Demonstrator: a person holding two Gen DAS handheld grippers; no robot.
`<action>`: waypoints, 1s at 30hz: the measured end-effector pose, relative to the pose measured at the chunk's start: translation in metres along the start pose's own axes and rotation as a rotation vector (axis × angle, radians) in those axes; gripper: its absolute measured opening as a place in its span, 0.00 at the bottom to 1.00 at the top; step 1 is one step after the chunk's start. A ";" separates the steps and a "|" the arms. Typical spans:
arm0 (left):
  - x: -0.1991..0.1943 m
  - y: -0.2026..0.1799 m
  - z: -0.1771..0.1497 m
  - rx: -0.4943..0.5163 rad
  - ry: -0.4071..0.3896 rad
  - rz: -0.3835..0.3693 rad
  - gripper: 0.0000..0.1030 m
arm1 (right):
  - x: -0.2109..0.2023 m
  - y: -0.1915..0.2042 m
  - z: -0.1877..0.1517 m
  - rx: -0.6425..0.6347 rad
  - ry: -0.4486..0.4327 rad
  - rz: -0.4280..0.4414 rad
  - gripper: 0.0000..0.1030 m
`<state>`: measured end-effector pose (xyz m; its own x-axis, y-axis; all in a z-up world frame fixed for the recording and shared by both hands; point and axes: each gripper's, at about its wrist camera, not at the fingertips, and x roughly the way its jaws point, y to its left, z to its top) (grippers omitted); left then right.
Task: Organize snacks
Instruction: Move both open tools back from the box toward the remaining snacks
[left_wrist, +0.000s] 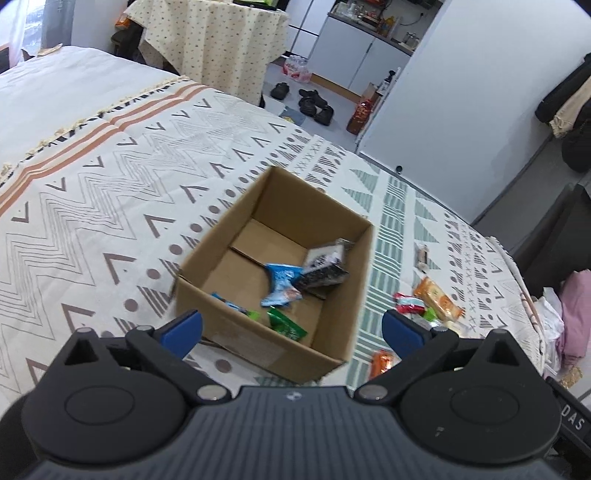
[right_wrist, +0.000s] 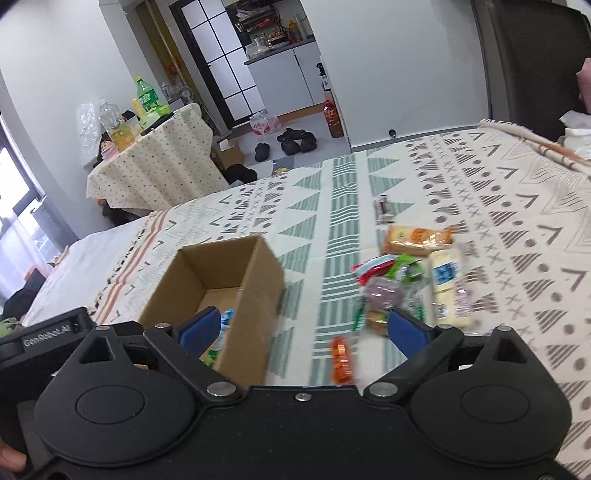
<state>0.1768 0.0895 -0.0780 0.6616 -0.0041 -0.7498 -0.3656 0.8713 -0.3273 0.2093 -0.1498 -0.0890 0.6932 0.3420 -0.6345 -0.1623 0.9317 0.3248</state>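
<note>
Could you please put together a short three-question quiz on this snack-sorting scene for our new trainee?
1. True or false: the cardboard box already holds several snack packets.
2. On which side of the box, in the right wrist view, does the loose snack pile lie on the patterned bedspread?
3. Multiple choice: the left gripper and the right gripper are A) both open and empty, B) both holding packets, C) one holding a bottle.

Key: 1 true; 2 right; 3 A.

snack pile (right_wrist: 406, 280) motion-blurred, labels unreadable
</note>
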 end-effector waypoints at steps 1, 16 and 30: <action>-0.001 -0.003 -0.002 0.003 0.001 -0.003 1.00 | -0.002 -0.005 0.001 -0.002 -0.001 -0.009 0.95; 0.007 -0.050 -0.025 0.074 0.035 0.005 1.00 | -0.018 -0.050 0.006 0.001 -0.027 -0.047 0.96; 0.027 -0.098 -0.054 0.157 0.083 0.045 0.99 | -0.028 -0.094 0.007 0.023 -0.027 -0.051 0.96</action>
<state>0.1947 -0.0225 -0.0972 0.5882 0.0013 -0.8087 -0.2827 0.9372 -0.2041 0.2103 -0.2481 -0.0968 0.7187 0.2907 -0.6316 -0.1104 0.9446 0.3092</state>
